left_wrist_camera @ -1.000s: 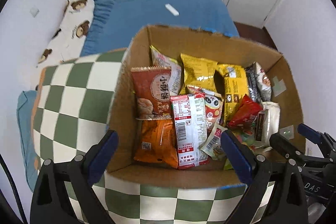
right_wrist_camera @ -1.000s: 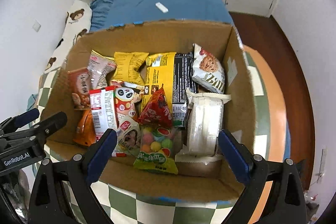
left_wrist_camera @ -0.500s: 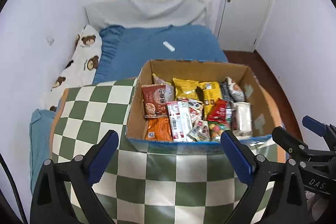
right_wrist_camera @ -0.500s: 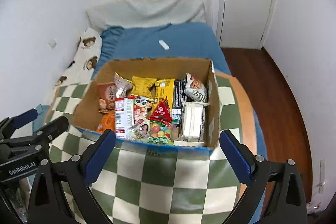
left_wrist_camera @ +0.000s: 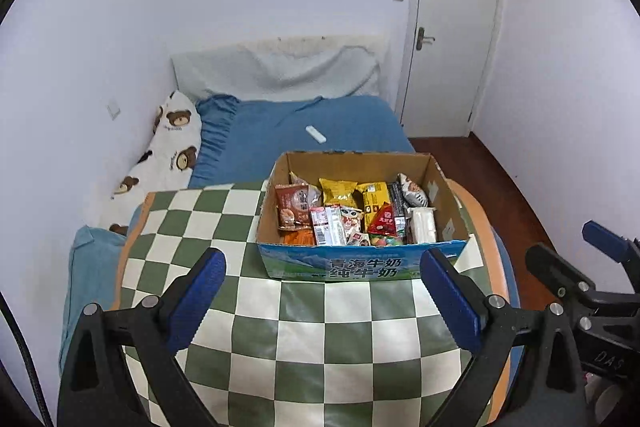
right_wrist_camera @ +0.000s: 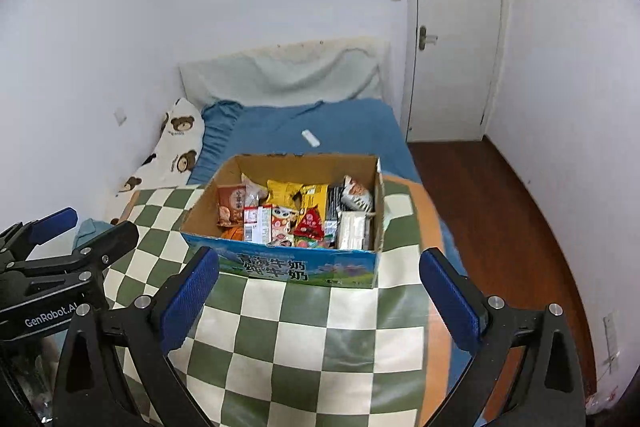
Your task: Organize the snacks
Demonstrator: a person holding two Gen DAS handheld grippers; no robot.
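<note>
A cardboard box (left_wrist_camera: 440, 187) with a blue printed front stands on a green-and-white checkered cloth (left_wrist_camera: 280, 327). It also shows in the right wrist view (right_wrist_camera: 208, 199). It holds several snack packs standing in rows: a red-brown pack (left_wrist_camera: 291, 207), yellow packs (left_wrist_camera: 338, 191), a red triangular pack (left_wrist_camera: 383, 219) and a white pack (left_wrist_camera: 422, 225). My left gripper (left_wrist_camera: 326, 297) is open and empty, well back from the box. My right gripper (right_wrist_camera: 320, 293) is open and empty, also back from the box.
Behind the box lies a bed with a blue sheet (left_wrist_camera: 288, 131), a bear-print pillow (left_wrist_camera: 168, 151) and a small white object (left_wrist_camera: 316, 134). A white door (left_wrist_camera: 452, 39) and wooden floor (right_wrist_camera: 500, 219) are on the right. White walls surround the bed.
Both grippers have pulled far back and up from the box. A second ago they hovered right over its snacks; now the whole box and the room show.
</note>
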